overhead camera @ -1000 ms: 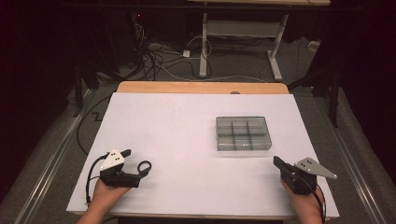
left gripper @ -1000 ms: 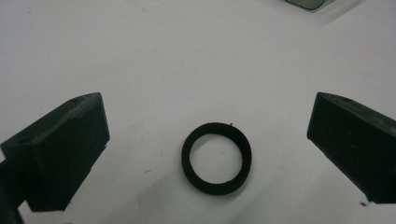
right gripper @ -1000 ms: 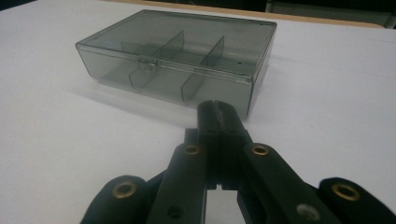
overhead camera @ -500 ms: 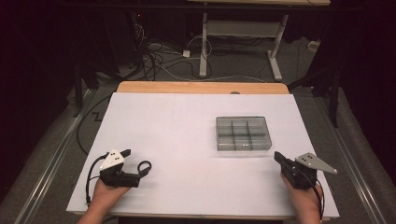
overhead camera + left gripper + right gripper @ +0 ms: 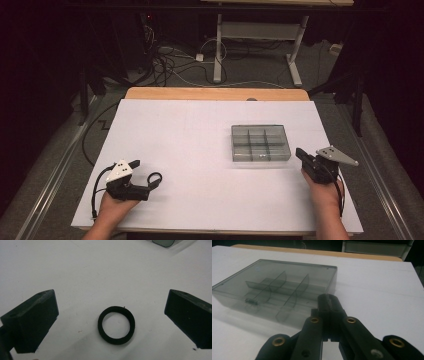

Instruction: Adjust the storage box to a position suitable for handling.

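Observation:
A black rubber ring (image 5: 116, 325) lies flat on the white table, between the wide-apart jaws of my left gripper (image 5: 111, 295), and neither pad touches it. From above, the ring (image 5: 155, 179) sits just in front of the left gripper (image 5: 142, 179) near the table's front left. A smoky clear compartment box (image 5: 260, 142) stands right of centre. My right gripper (image 5: 299, 152) is shut and empty, with its tips just off the box's near right corner. Its closed tips (image 5: 328, 300) point at the box (image 5: 277, 287), which holds a small dark item (image 5: 250, 301) in one compartment.
The white table top (image 5: 190, 135) ends in a wooden strip (image 5: 215, 93) at the far edge. Cables (image 5: 170, 65) and a desk frame (image 5: 255, 45) lie on the floor beyond. A cable (image 5: 95, 192) trails from the left gripper near the front edge.
The right hand has carried its shut gripper forward, away from the front edge and up beside the box's near right corner. The left gripper and ring have stayed put.

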Demonstrator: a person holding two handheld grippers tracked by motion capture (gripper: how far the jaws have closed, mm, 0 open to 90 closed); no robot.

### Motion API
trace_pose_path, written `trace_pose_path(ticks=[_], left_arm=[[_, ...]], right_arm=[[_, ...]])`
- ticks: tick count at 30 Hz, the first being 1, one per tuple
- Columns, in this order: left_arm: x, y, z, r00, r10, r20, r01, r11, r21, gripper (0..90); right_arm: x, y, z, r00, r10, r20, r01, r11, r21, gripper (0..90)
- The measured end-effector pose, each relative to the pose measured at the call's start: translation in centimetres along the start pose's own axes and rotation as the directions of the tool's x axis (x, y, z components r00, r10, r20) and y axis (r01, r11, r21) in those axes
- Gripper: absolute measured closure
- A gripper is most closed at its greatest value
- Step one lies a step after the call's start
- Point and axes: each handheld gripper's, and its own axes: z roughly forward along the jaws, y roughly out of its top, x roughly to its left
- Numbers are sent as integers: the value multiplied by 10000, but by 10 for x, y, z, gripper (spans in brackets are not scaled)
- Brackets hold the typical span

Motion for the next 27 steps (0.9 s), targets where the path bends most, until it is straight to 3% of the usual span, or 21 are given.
trace_pose_path(ticks=[16,27], left_arm=[[0,0,0,10000,13,-35,-14,10000,-51,0],[-1,-1,0,10000,27,-28,-28,9999,-97,0]], right_arm=[[-21,22,49,9996,155,253,-163,9993,337,900],[-36,34,89,9973,705,193,-715,9957,595,900]])
